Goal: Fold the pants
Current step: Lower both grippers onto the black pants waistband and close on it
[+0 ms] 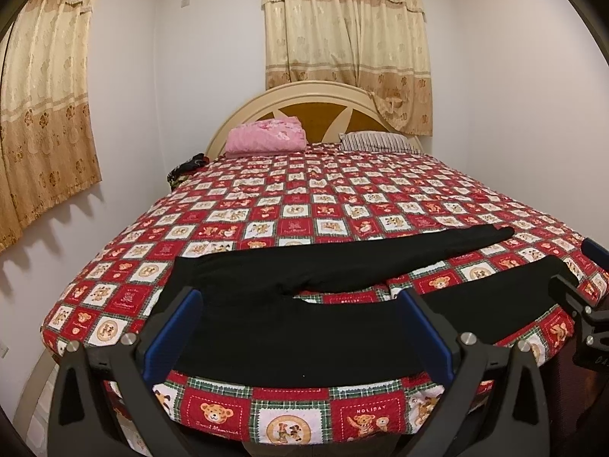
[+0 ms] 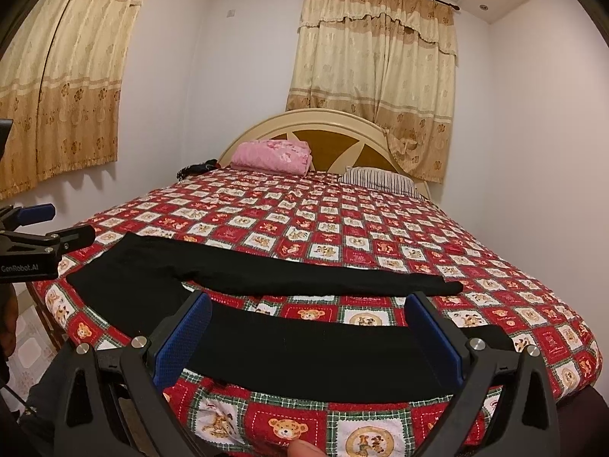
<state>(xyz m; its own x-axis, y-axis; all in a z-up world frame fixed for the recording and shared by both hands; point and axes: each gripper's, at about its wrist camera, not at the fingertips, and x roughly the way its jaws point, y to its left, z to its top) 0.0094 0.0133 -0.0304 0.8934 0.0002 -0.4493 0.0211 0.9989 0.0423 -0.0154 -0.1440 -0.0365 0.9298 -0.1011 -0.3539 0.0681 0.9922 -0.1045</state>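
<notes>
Pants (image 1: 289, 327): black, spread flat along the near edge of the bed (image 1: 342, 198), legs pointing right, split apart.
Left claw (image 1: 300, 327): jaws wide apart above the waist end, holding nothing.
Right claw (image 2: 308, 331): jaws apart above the near leg.
Free room: the far quilt was bare up to the pink blanket (image 1: 266, 135).
</notes>
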